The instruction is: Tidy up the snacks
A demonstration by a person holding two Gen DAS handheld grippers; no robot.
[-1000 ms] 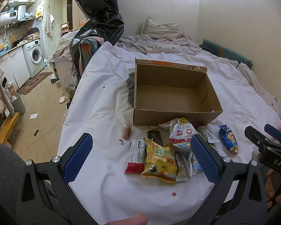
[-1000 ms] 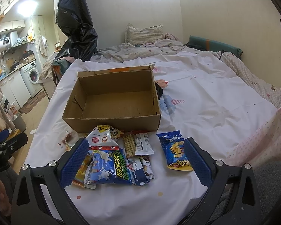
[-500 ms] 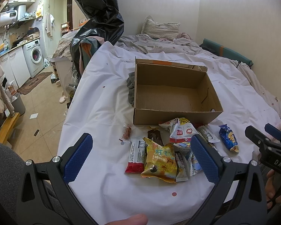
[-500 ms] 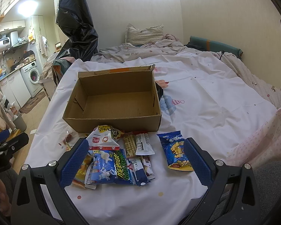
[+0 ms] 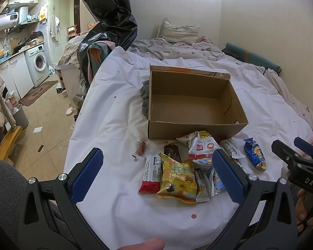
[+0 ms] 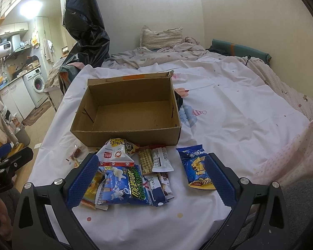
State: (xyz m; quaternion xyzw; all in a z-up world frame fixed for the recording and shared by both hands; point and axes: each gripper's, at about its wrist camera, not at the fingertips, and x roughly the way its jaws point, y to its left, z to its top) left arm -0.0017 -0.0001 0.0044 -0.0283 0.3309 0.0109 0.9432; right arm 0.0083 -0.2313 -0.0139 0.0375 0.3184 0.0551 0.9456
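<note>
An empty brown cardboard box (image 5: 189,108) (image 6: 131,112) sits open on the white bedsheet. In front of it lies a heap of snack packets: a yellow bag (image 5: 178,179), a red-ended bar (image 5: 151,174), a white pouch (image 5: 200,145) (image 6: 114,154), a blue "Lonely God" bag (image 6: 123,185) and, apart at the right, a blue cartoon packet (image 5: 254,156) (image 6: 197,167). My left gripper (image 5: 156,173) hangs open above the near side of the heap. My right gripper (image 6: 150,179) is open too, with nothing between its blue pads.
A small reddish candy wrapper (image 5: 140,148) lies left of the heap. A grey cloth (image 5: 145,98) is bunched against the box's left side. A black plastic bag (image 5: 108,20) hangs beyond the bed's left edge. Rumpled bedding and a pillow (image 6: 162,37) fill the far end.
</note>
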